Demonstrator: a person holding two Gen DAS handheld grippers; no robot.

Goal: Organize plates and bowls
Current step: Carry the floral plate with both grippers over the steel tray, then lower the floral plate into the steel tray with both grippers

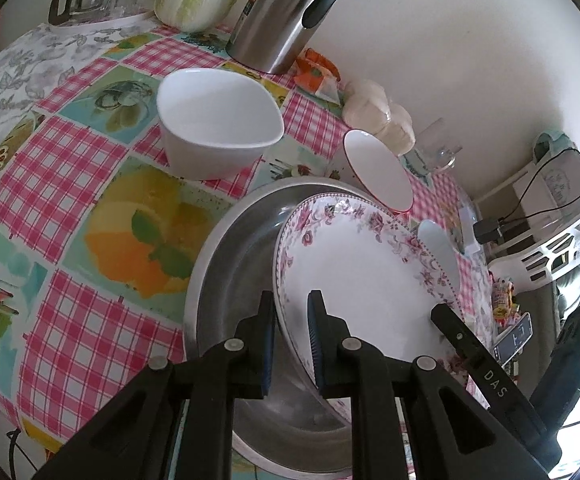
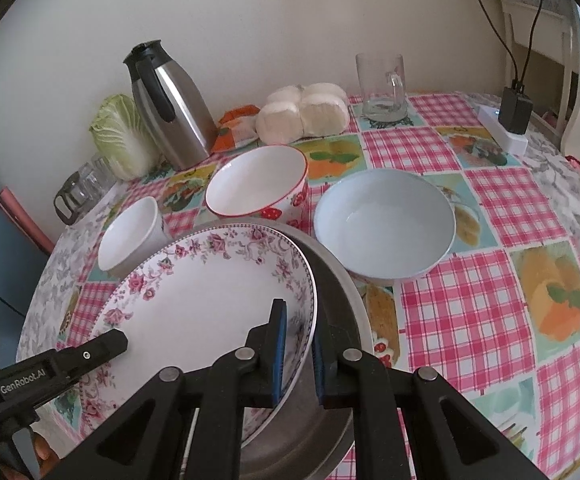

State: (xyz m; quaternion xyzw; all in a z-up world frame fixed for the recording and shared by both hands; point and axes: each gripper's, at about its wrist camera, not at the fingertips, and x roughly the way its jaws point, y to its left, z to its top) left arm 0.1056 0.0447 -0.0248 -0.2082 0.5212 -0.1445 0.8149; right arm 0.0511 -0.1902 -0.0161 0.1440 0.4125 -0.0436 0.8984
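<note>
Both hand-held grippers [image 1: 292,312] [image 2: 300,322] clamped on floral plate [image 1: 362,264]

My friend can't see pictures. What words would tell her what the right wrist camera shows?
Two black grippers, right gripper and left gripper, clamp opposite edges of a pink-flowered plate over a metal pan. Behind it on the checked tablecloth sit three bowls, a steel jug and a cabbage.

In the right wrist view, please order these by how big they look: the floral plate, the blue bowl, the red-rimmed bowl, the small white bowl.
1. Floral plate, though it is nearest the camera.
2. Blue bowl.
3. Red-rimmed bowl.
4. White bowl, though the plate hides part of it.
</note>
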